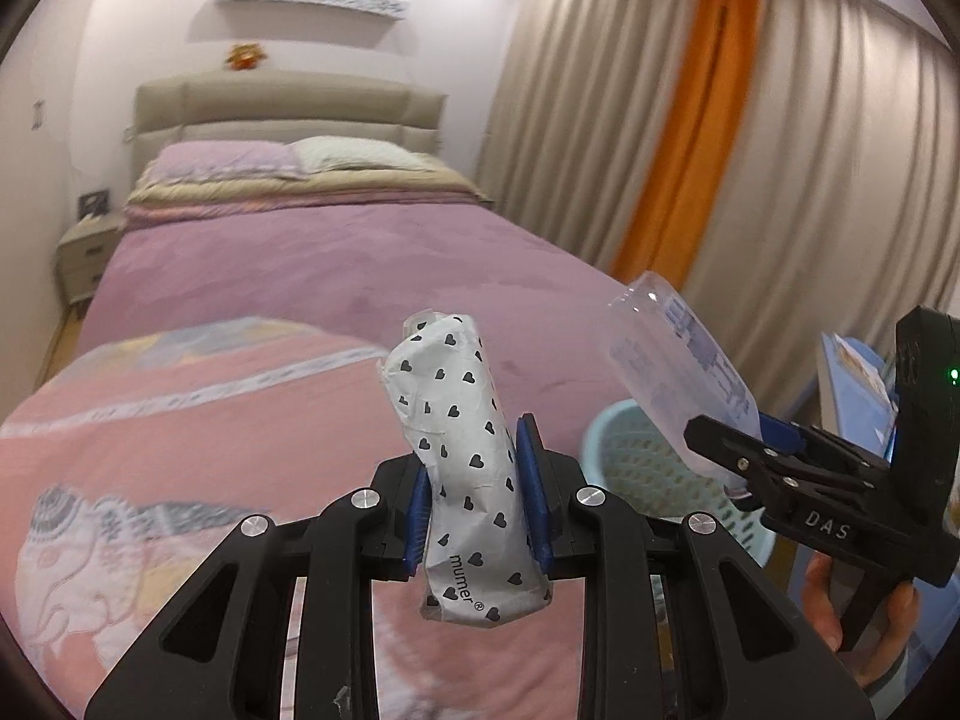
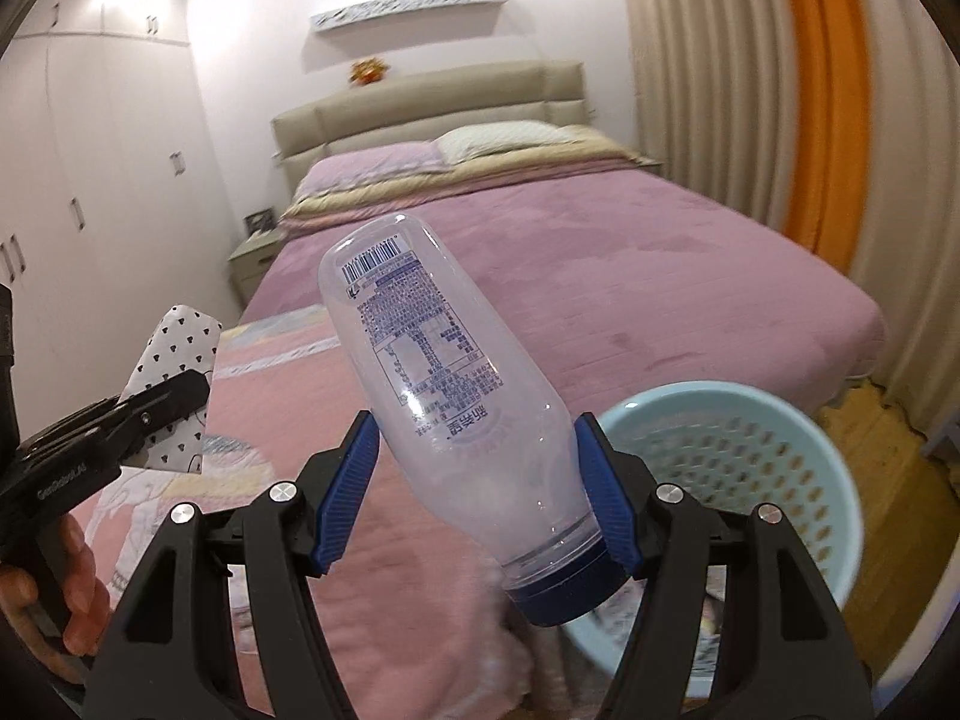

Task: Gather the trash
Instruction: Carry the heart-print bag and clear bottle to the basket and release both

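Note:
My left gripper is shut on a crumpled white wrapper with black hearts, held upright above the bed's pink blanket. The wrapper also shows at the left of the right wrist view. My right gripper is shut on an empty clear plastic bottle with a blue cap, cap end toward the camera. In the left wrist view the bottle and right gripper are at the right, above a light blue perforated basket. The basket lies low right of the bottle.
A bed with a purple cover and a pink patterned blanket fills the middle. Beige and orange curtains hang at the right. A nightstand stands left of the bed. White wardrobes line the left wall.

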The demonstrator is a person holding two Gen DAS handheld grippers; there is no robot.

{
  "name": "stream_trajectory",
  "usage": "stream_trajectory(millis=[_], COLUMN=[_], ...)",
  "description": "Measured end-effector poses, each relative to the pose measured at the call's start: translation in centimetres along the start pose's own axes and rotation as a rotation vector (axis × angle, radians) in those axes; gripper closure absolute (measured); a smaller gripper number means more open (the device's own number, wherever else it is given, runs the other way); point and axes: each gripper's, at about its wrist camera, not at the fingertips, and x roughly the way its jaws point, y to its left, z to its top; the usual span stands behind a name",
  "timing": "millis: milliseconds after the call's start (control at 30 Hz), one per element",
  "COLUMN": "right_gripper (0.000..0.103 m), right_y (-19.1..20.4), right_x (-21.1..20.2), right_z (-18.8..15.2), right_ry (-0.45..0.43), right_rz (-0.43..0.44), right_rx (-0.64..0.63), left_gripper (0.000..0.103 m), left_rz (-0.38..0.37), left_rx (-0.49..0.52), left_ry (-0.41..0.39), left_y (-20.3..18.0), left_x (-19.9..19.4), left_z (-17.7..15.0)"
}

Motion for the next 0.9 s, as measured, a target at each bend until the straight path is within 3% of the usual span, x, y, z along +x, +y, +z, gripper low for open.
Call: stream_trajectory(millis=[267, 533, 900], right_gripper=[0.040, 0.040, 0.040], right_y=[-5.1, -10.4, -15.3], right_x=[-2.2, -2.1, -0.5], right_z=[0.2, -0.2, -1.5], right_ry=[-0.038, -0.026, 0.034], right_rz=[-0.124, -0.211, -0.284], right_rx=[0.077, 0.143, 0.222], left_gripper=[0.078, 0.078, 0.077], left_rz=[-0.071, -0.118, -0.143], left_rx=[0.122, 0.172, 0.187], left_ry=[0.025, 0.093, 0.192], left_y=[-6.7, -11.5, -13.4], left_x=[3.6, 7.9, 12.9], left_z=[1.3, 1.0, -0.5])
